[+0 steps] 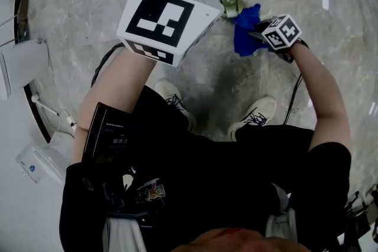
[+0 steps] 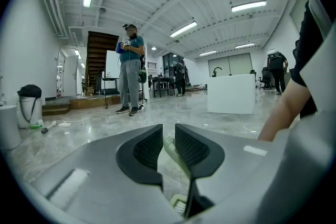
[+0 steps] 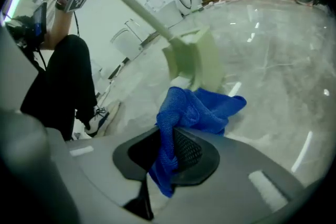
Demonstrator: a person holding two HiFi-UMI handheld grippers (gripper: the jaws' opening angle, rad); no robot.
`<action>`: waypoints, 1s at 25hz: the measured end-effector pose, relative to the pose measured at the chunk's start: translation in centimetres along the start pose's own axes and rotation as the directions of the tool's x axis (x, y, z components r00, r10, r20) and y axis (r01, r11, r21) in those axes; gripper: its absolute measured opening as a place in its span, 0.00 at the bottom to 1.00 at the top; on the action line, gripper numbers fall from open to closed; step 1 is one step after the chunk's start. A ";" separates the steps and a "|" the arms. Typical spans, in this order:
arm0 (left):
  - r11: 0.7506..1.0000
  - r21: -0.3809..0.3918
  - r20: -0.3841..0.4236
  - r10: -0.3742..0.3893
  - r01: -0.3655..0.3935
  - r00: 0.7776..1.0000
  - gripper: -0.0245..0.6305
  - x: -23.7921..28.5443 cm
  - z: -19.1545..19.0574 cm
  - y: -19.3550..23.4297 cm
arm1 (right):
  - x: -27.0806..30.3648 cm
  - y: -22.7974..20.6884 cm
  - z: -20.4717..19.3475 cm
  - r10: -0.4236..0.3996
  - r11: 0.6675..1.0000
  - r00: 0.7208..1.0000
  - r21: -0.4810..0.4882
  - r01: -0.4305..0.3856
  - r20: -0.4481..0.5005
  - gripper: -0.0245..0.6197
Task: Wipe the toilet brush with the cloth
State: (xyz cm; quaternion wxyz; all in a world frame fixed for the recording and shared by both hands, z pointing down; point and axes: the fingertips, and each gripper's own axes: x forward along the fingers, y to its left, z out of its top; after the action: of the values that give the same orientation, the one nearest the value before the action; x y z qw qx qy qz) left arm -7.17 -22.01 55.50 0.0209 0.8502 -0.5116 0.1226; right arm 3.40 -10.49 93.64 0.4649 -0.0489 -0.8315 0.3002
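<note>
L hand-held gripper [image 2: 168, 138], R hand-held gripper [image 3: 169, 150]: both in tight grip.

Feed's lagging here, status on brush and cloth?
Left gripper shut on toilet brush handle. Right gripper shut on blue cloth, cloth at the brush head. Nothing blocking.

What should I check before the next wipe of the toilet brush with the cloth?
1. Left gripper shut on the toilet brush handle: ok.
2. Right gripper shut on the cloth: ok.
3. Loose cloth bunched beyond the jaws for wiping: ok.
4. Cloth touching the brush head: cannot tell; it sits right beneath it.
5. Brush head held off the floor: ok.
</note>
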 end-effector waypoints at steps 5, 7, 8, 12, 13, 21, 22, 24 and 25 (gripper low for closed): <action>1.000 0.000 -0.003 0.006 -0.006 1.000 0.16 0.3 -0.2 0.0 | 2.3 7.4 6.4 0.184 0.976 0.961 0.080 -0.203 0.205 0.14; 1.000 0.000 -0.011 0.009 -0.009 1.000 0.16 0.3 -0.4 0.1 | 0.5 9.7 9.8 0.277 0.940 0.900 0.099 -0.326 0.336 0.14; 1.000 0.000 -0.016 0.011 -0.011 1.000 0.16 0.3 -0.5 0.2 | -1.1 10.7 11.5 0.326 0.917 0.856 0.086 -0.390 0.401 0.14; 1.000 0.004 -0.034 0.019 -0.019 0.999 0.16 0.4 -0.8 0.6 | -10.7 13.2 18.1 0.439 0.856 0.658 -0.062 -0.514 0.612 0.14; 1.000 0.001 -0.037 0.025 -0.025 0.999 0.16 0.3 -0.8 0.8 | -13.4 13.8 19.3 0.474 0.843 0.615 -0.121 -0.525 0.630 0.14; 1.000 0.029 -0.015 -0.003 0.003 1.000 0.16 0.2 -0.4 -0.1 | -23.8 18.4 21.5 0.695 0.718 0.537 -0.449 -0.531 0.477 0.14; 0.999 0.034 -0.020 0.002 -0.002 1.000 0.16 0.3 -0.6 0.1 | -22.4 17.9 20.6 0.701 0.713 0.557 -0.420 -0.561 0.446 0.14; 1.000 0.024 -0.030 0.010 -0.010 1.000 0.16 0.4 -0.8 0.5 | -17.7 16.1 17.0 0.692 0.722 0.642 -0.303 -0.622 0.331 0.14; 1.000 0.014 -0.034 0.013 -0.013 0.999 0.16 0.5 -0.8 0.7 | -14.8 14.7 14.4 0.668 0.744 0.701 -0.219 -0.631 0.248 0.14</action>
State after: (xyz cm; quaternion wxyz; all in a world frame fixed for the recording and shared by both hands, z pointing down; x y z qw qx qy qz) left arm -7.74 -22.66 56.34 0.0231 0.8447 -0.5159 0.1407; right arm -2.73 -10.44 69.03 0.1883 -0.3184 -0.8388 0.3994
